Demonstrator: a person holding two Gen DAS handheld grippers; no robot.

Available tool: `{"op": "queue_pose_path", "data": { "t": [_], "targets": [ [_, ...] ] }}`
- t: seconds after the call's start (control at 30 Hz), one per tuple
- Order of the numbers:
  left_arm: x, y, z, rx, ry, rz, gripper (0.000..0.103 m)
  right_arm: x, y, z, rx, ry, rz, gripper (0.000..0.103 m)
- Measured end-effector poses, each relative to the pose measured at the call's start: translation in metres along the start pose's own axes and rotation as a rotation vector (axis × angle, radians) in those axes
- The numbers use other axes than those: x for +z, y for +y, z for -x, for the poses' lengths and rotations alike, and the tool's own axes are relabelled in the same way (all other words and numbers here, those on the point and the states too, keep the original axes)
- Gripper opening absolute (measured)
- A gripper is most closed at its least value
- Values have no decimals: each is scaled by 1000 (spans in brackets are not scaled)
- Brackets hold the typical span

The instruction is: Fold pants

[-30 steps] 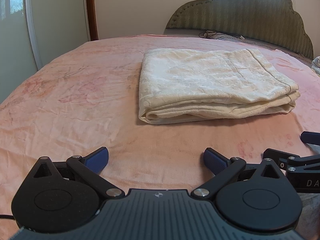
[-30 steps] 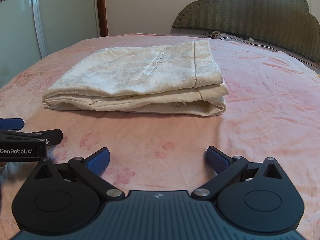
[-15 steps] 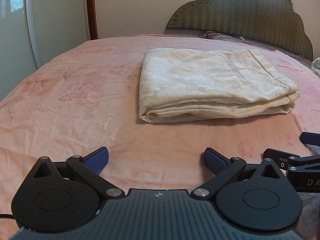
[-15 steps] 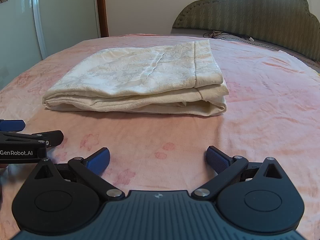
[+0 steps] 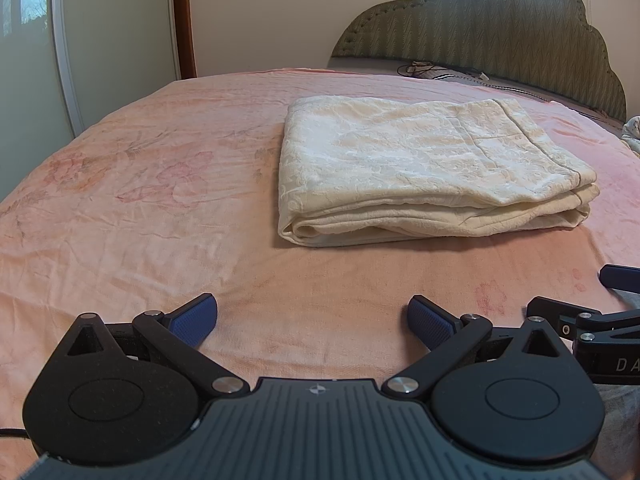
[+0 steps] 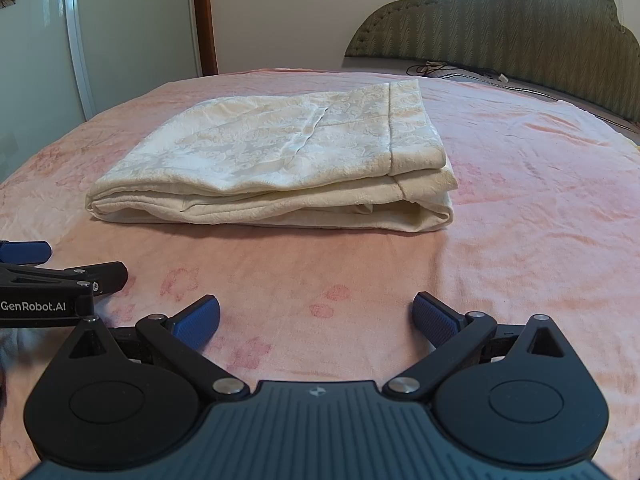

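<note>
The cream patterned pants (image 5: 420,168) lie folded in a thick flat rectangle on the pink bedspread (image 5: 140,200), ahead of both grippers. They also show in the right wrist view (image 6: 280,160). My left gripper (image 5: 312,320) is open and empty, held low over the bedspread short of the pants. My right gripper (image 6: 316,320) is open and empty, beside the left one and equally short of the pants. The right gripper's side shows at the right edge of the left wrist view (image 5: 592,320); the left gripper's side shows at the left edge of the right wrist view (image 6: 48,284).
A green padded headboard (image 5: 500,28) stands behind the bed, with a dark cable (image 5: 440,69) lying at its foot. A wardrobe with glass doors (image 5: 36,60) stands at the left. A pale cloth (image 5: 632,136) lies at the far right edge.
</note>
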State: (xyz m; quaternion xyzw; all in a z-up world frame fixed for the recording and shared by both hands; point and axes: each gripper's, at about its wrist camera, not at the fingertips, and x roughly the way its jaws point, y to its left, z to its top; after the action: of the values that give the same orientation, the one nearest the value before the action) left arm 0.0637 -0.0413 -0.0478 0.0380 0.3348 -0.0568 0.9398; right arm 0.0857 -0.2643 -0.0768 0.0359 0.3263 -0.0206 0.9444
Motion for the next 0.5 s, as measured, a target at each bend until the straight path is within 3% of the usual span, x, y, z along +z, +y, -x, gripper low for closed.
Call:
{"op": "queue_pose_path", "data": {
  "t": [0.5],
  "targets": [
    [1, -2, -1, -6, 3, -2, 103, 0, -1, 1, 1, 0, 0, 103]
  ]
}}
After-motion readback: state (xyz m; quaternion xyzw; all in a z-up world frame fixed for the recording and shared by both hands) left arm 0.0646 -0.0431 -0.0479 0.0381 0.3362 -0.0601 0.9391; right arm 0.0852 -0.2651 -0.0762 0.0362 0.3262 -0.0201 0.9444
